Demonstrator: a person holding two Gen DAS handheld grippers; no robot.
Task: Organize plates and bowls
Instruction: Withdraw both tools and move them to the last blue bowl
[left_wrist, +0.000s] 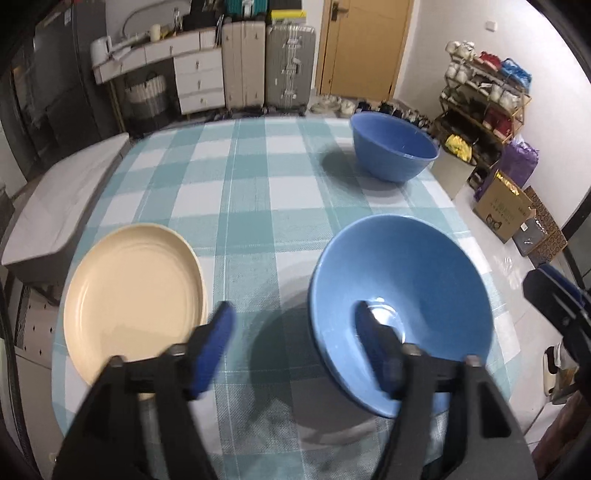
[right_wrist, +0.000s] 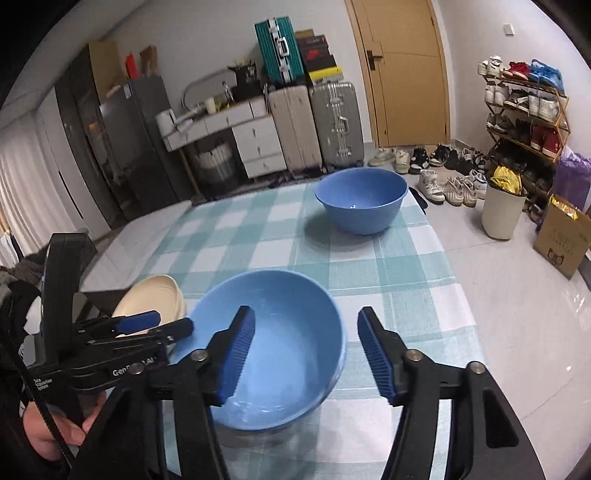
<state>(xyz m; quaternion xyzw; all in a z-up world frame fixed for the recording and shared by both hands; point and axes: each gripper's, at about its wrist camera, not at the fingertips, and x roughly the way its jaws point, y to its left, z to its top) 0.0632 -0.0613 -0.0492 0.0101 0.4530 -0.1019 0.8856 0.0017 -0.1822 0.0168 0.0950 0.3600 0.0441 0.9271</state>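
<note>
A blue bowl sits near the front edge of the checked tablecloth. My left gripper is open, with the bowl's left rim between its jaws and no pad pressing on it. My right gripper is open astride the bowl's right rim, also not touching; part of it shows at the edge of the left wrist view. A cream plate lies left of the bowl. A second, deeper blue bowl stands at the far right of the table.
A grey bench runs along the table's left side. Suitcases and white drawers stand against the far wall beside a wooden door. Right of the table are shoes, a shoe rack, a white bin and a cardboard box.
</note>
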